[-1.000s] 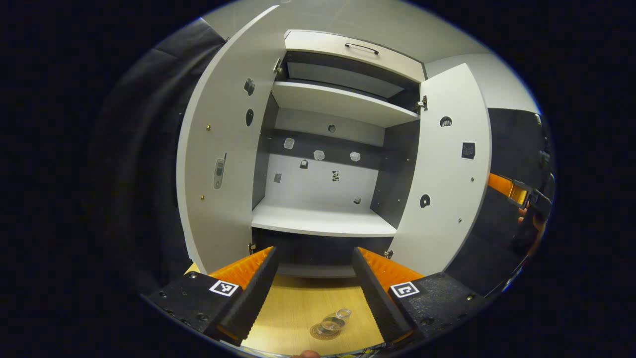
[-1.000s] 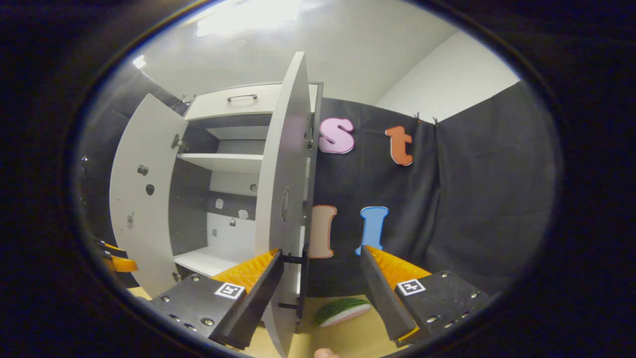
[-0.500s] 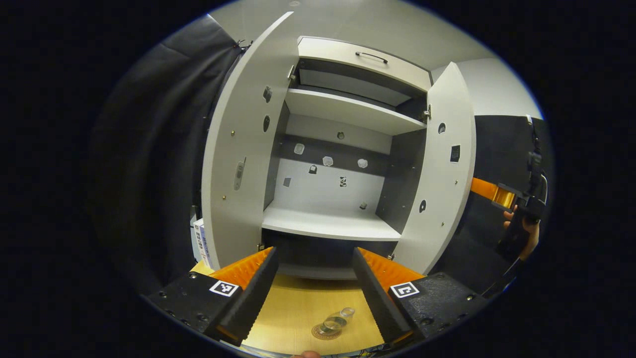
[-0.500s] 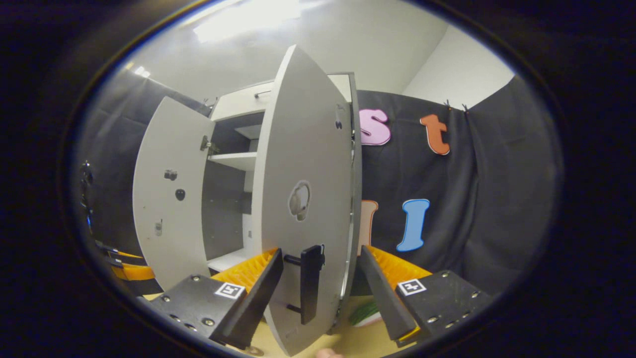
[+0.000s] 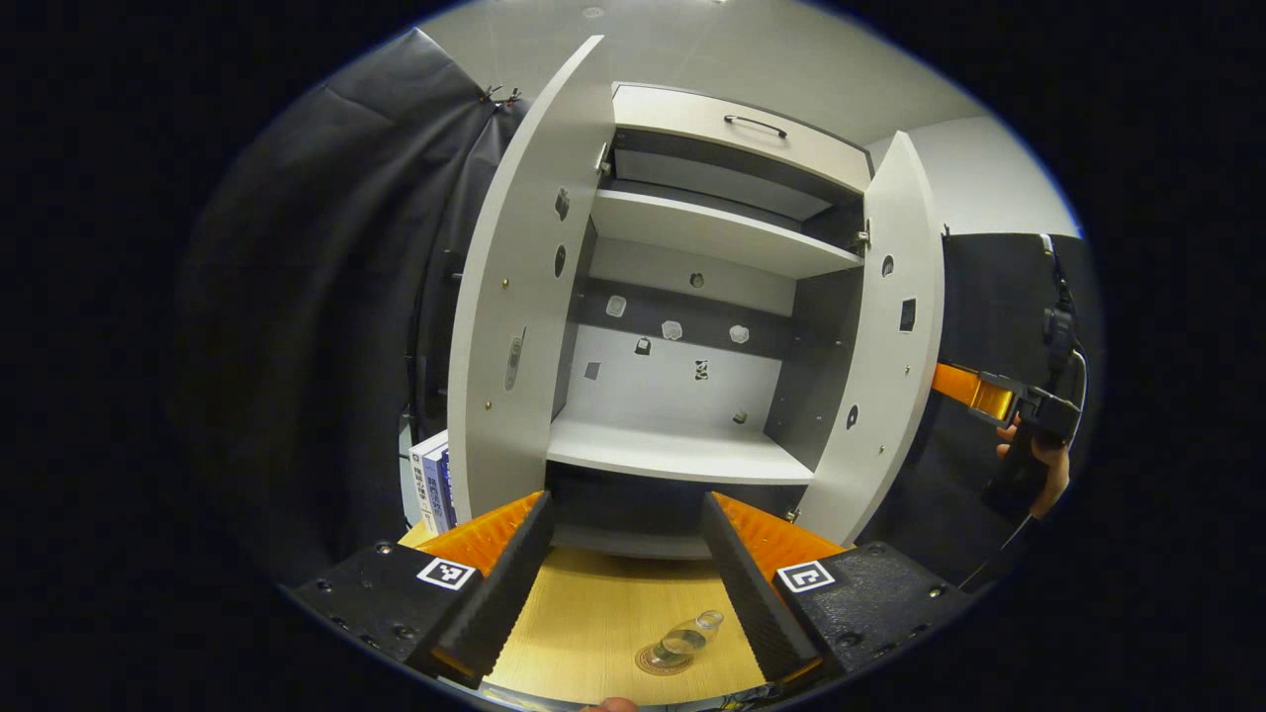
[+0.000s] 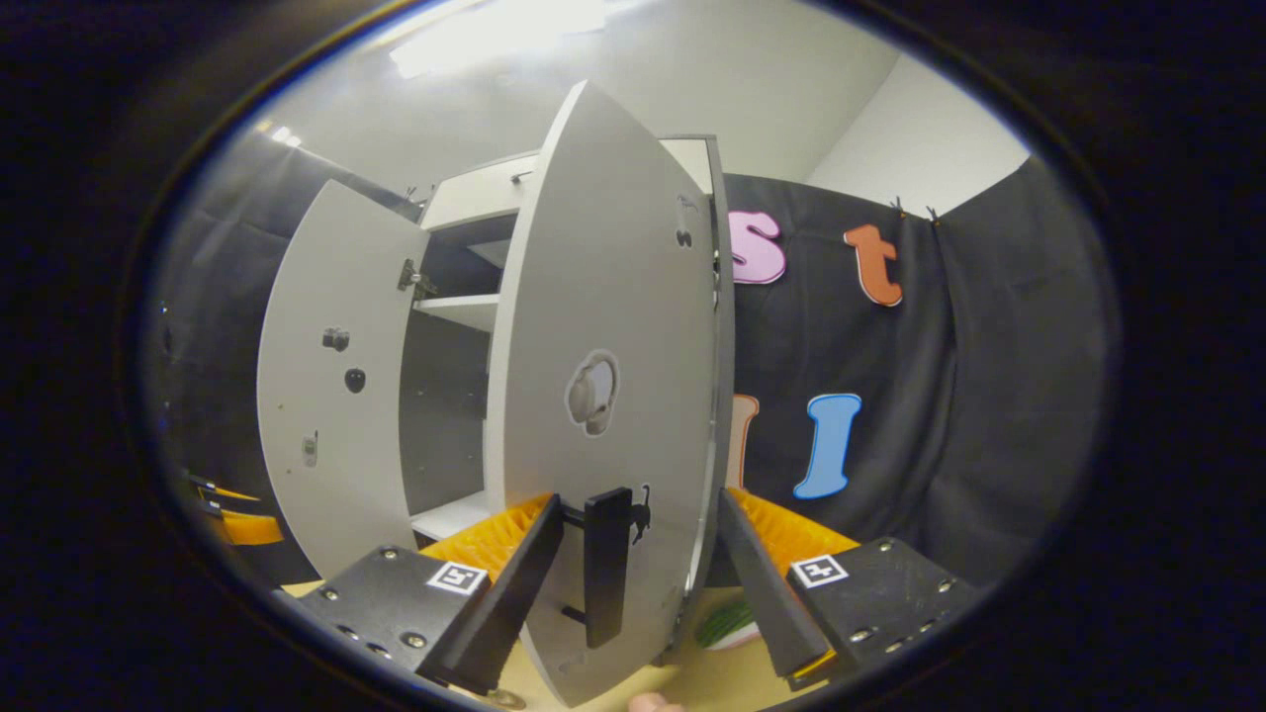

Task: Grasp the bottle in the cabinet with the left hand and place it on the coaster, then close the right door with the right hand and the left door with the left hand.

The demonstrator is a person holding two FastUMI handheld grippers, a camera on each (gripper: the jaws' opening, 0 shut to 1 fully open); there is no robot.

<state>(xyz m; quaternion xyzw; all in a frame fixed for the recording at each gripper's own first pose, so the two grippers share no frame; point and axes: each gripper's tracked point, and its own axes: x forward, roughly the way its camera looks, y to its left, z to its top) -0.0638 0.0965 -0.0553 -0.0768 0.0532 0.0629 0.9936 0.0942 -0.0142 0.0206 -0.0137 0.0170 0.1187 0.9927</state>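
Below, in the left gripper view, a pale wooden worktop (image 5: 593, 633) runs from the camera up to the foot of a grey cabinet (image 5: 692, 297). The left claw (image 5: 623, 574) hangs over it with its fingers spread wide and nothing between them. Framed in that gap, the clear bottle (image 5: 687, 638) stands on the round coaster (image 5: 665, 661), on the worktop near its front edge and well apart from the cabinet. Both doors stand open: the left door (image 5: 514, 326) swings out toward the dark curtain, the right door (image 5: 885, 336) is nearly edge-on. The shelves (image 5: 682, 450) inside are bare. Some books (image 5: 432, 485) stand upright on the worktop just beside the left door's lower edge. Farther right, past the right door, the other claw (image 5: 974, 391) shows with a hand (image 5: 1039, 465) behind it. Grey wall and ceiling rise above the cabinet.

Over in the right gripper view, the right claw (image 6: 638, 583) is also spread wide, gripping nothing. The right door (image 6: 613, 396) stands close in front of it, outer face toward the camera, and its black handle (image 6: 603, 564) sits between the two fingers; whether either finger touches it cannot be told. The left door (image 6: 331, 376) hangs open beyond, leaving an open strip of cabinet between the doors. A green and white thing (image 6: 727, 623) lies on the worktop (image 6: 692, 677) low between the fingers, behind the door's edge.
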